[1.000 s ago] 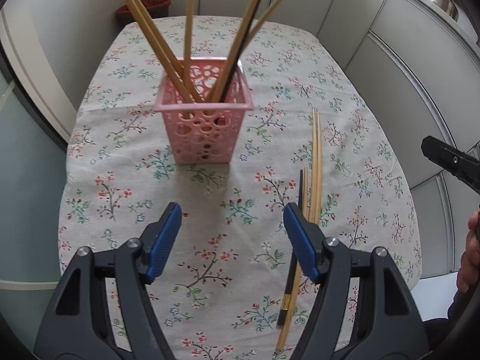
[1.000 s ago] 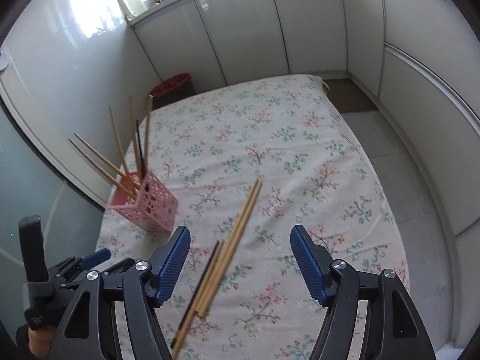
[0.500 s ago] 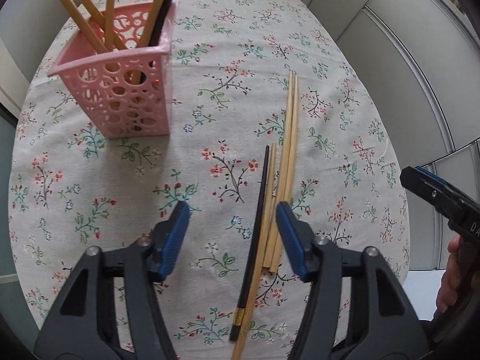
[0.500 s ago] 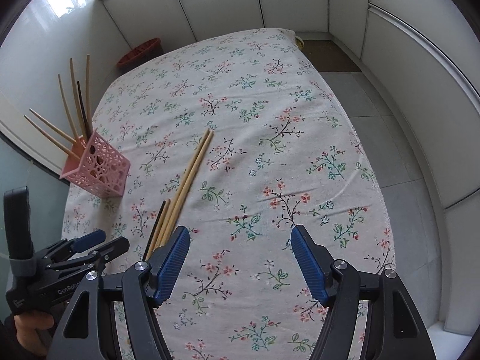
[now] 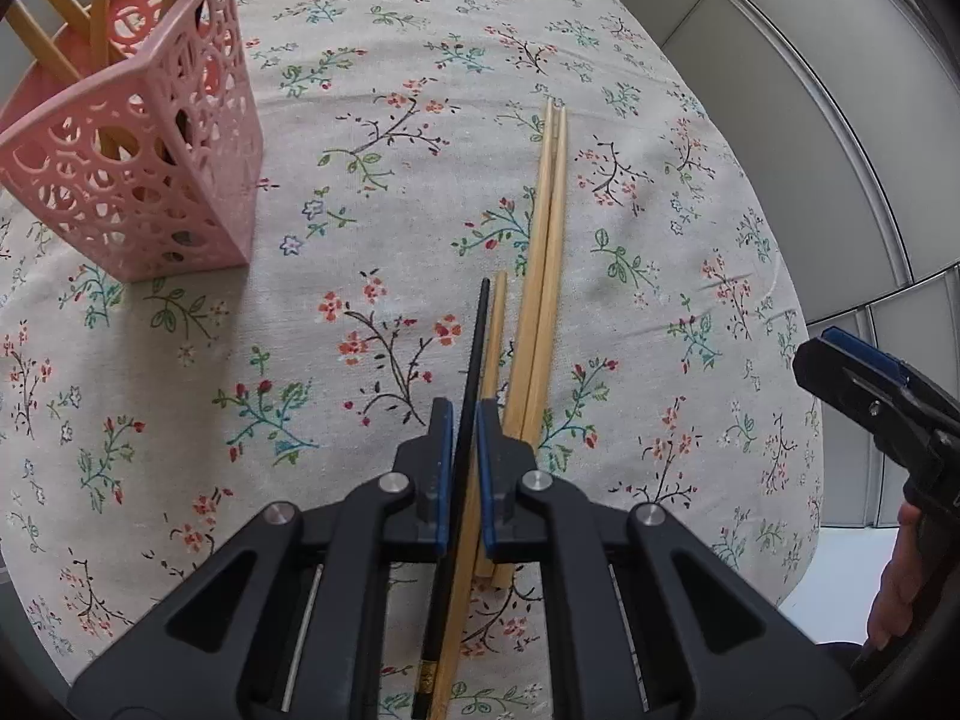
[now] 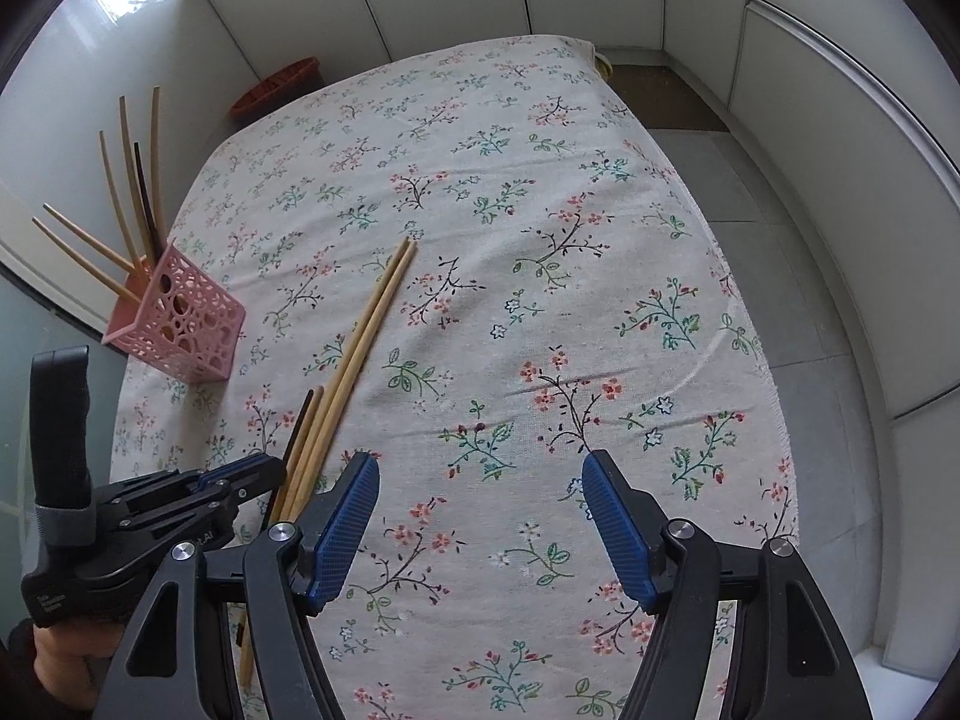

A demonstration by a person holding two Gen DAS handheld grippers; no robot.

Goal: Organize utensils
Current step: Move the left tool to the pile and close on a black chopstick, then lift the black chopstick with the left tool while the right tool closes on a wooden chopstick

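The left gripper, jaws nearly closed, pinches a black chopstick and, seemingly, a short wooden one on the floral cloth. Two long chopsticks lie just at its 3 o'clock; the pink holder stands at 10 o'clock. The right gripper hovers wide open, empty.

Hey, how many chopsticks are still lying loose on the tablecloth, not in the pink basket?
4: a black chopstick and a short wooden chopstick between the left gripper jaws, plus a long wooden pair beside them. More may hide under the gripper.
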